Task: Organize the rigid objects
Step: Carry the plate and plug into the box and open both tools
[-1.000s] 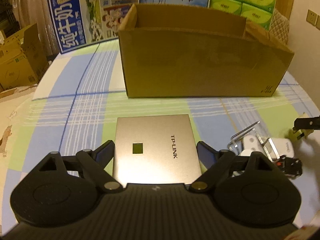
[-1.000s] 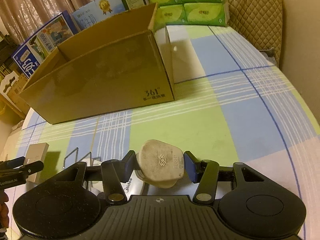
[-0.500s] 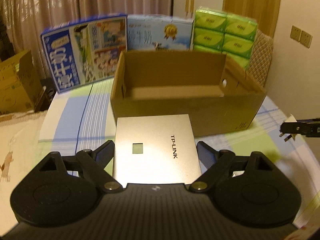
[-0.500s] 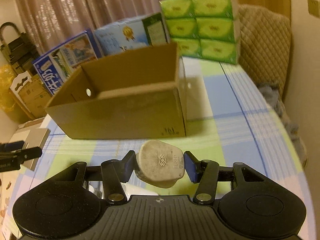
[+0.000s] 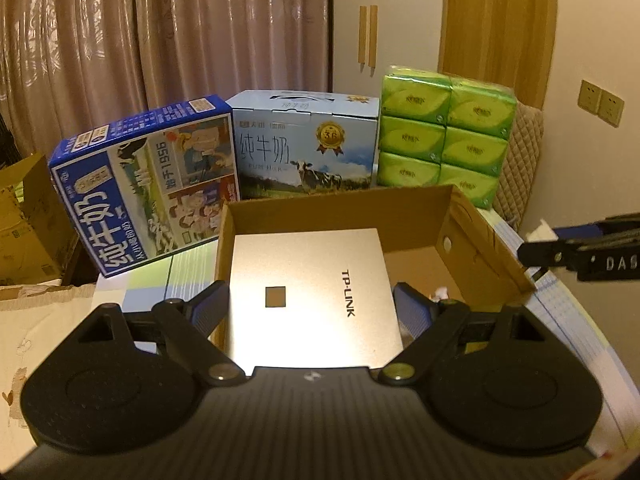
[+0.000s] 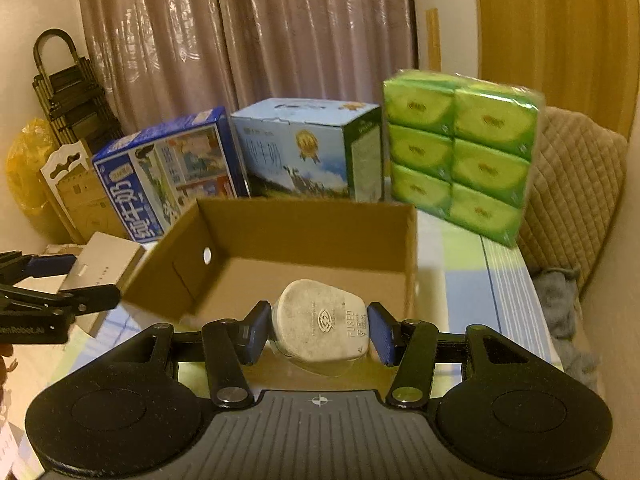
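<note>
Our left gripper (image 5: 310, 306) clamps the silver TP-LINK box (image 5: 308, 296) above the cardboard box (image 5: 486, 240); our right gripper (image 6: 318, 330) pinches the white fused plug (image 6: 320, 330) over its near edge. Behind it stand milk cartons (image 5: 148, 184) and green tissue packs (image 5: 444, 132).

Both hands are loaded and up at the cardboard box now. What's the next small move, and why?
Probably ease both forward and down into the cardboard box, then release. The left hand-held gripper holds the silver TP-LINK device and the right hand-held gripper holds the white fused plug. Both appear above the open box, whose floor looks mostly bare.
</note>
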{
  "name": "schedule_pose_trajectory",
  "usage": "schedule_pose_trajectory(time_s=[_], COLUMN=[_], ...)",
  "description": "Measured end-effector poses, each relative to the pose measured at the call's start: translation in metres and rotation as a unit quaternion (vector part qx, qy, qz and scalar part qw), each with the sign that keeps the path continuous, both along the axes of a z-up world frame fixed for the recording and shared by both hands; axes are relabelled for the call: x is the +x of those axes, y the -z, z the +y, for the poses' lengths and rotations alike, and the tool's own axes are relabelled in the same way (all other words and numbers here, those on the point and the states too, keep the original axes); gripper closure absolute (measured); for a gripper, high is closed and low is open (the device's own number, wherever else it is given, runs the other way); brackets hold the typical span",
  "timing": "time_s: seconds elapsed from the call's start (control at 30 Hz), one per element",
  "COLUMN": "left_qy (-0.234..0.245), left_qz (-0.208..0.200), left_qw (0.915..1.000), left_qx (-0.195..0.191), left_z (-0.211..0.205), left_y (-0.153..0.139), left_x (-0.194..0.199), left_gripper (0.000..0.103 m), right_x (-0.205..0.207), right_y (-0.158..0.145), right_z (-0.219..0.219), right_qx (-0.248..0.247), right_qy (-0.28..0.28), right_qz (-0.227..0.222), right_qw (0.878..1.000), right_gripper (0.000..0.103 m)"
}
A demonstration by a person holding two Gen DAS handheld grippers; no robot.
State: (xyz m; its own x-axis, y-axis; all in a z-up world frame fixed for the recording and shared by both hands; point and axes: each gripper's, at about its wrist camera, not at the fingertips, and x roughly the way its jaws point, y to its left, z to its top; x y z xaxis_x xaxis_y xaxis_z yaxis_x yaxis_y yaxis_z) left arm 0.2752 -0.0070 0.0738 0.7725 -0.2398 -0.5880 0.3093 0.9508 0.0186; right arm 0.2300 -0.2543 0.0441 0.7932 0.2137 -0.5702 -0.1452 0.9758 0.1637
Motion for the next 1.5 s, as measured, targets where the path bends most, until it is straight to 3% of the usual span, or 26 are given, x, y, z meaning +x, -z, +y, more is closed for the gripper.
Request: schedule_pose_trajectory(time_s=[0.33, 0.77, 0.8, 0.87, 1.1, 1.5], left_qy=[0.003, 0.003, 0.003, -0.003, -0.012, -0.015], left_qz=[0.016, 0.026, 0.025, 0.018, 0.004, -0.003], left_qw=[0.9999, 0.9995, 0.9994, 0.9996, 0.9998, 0.9999], left_qx=[0.006, 0.019, 0.022, 0.023, 0.011, 0.001], left_z=[-0.012, -0.02, -0.021, -0.022, -0.014, -0.001], left_y=[0.024, 0.049, 0.05, 0.05, 0.041, 0.027], left_x=[0.039, 0.059, 0.058, 0.058, 0.049, -0.014], left_gripper=[0.017, 0.017, 0.017, 0.007, 0.007, 0.007], right_x=[0.047, 0.064, 0.065, 0.066, 0.063, 0.013], right_y=[0.031, 0.056, 0.057, 0.058, 0.056, 0.035], right_z=[0.002, -0.002, -0.002, -0.002, -0.007, -0.009], right_qx=[0.007, 0.009, 0.008, 0.01, 0.036, 0.048], right_qy=[0.009, 0.013, 0.014, 0.013, 0.017, 0.017], right_qz=[0.037, 0.054, 0.054, 0.054, 0.039, 0.024], right_qw=[0.999, 0.998, 0.998, 0.998, 0.998, 0.998], right_gripper=[0.054, 0.054, 0.054, 0.054, 0.042, 0.04])
